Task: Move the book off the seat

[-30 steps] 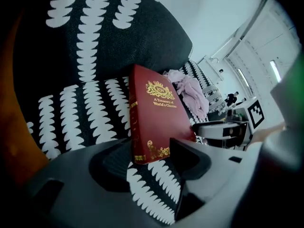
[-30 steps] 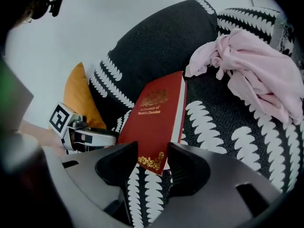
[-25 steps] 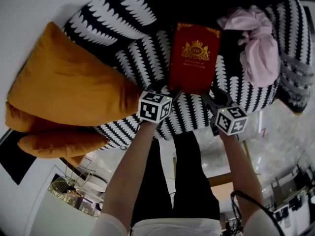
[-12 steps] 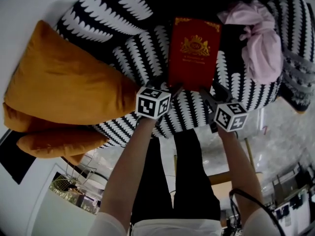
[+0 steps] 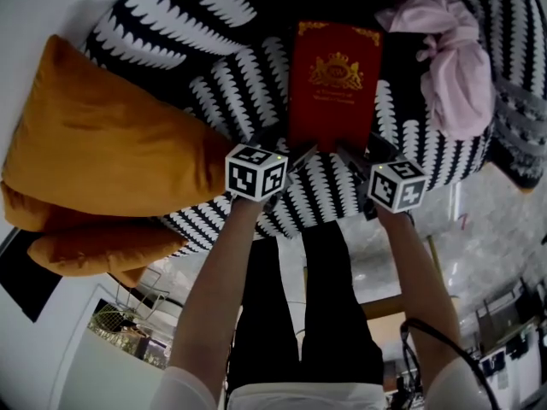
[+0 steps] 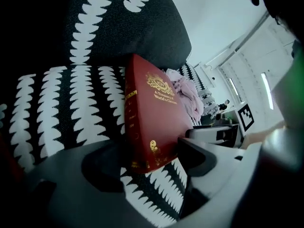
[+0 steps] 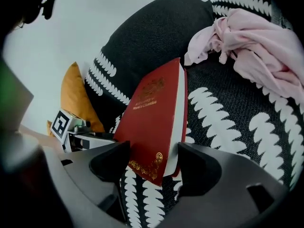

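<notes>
Black-and-white seat (image 5: 214,84) fills the upper frame. The red book (image 5: 333,84) rests on it at upper centre. Left claw (image 5: 289,154) and right claw (image 5: 352,154), jaws just opened wide, straddle its near corners without gripping. Best practice: close both evenly, then lift level.

Left forearm (image 5: 214,280) and right forearm (image 5: 419,272) extend up-frame. Left gripper (image 5: 289,148) and right gripper (image 5: 359,149) have jaws just opened wide, each straddling a book (image 5: 333,84) corner, unclamped.

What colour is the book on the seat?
The book is red, with gold lettering and a gold crest on its cover. The head view shows it best.
</notes>
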The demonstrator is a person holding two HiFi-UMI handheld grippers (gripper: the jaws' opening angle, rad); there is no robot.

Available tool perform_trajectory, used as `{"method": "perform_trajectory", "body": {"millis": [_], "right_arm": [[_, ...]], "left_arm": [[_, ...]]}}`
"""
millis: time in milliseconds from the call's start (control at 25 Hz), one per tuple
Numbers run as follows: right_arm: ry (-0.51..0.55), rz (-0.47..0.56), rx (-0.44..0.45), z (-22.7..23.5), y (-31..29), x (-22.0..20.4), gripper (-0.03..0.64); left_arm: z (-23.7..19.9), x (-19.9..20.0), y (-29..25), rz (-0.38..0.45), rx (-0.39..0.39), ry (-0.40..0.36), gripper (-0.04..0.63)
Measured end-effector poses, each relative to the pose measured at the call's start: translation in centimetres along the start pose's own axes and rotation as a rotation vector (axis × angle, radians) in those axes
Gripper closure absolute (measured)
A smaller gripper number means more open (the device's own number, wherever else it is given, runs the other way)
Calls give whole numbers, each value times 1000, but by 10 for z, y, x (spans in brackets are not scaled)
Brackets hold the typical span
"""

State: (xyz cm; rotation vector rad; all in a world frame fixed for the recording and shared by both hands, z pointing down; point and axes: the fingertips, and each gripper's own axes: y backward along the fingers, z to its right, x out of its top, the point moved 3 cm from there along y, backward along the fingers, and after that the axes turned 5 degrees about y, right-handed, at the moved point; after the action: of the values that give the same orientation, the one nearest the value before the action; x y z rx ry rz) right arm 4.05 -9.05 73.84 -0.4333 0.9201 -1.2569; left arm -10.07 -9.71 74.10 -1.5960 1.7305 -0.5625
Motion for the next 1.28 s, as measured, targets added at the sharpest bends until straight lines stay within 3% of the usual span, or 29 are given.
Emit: {"method": "perform_trajectory", "body": {"millis": [40,320,640,1280], "right_arm": [[5,1,-6,0,0,-1,298],[71,3,-29,-9,13,-2,301],[45,57,-45,-26,36,-4,302],[105,133,-64,-118,104,16,302]], "left_arm": [[2,-1,-1,-4,-3,-9,265],[13,-6,8,-7,8,-48,273],[33,-5,29,9,6,-98,275],[86,0,132,68,-11,-157,275]]}}
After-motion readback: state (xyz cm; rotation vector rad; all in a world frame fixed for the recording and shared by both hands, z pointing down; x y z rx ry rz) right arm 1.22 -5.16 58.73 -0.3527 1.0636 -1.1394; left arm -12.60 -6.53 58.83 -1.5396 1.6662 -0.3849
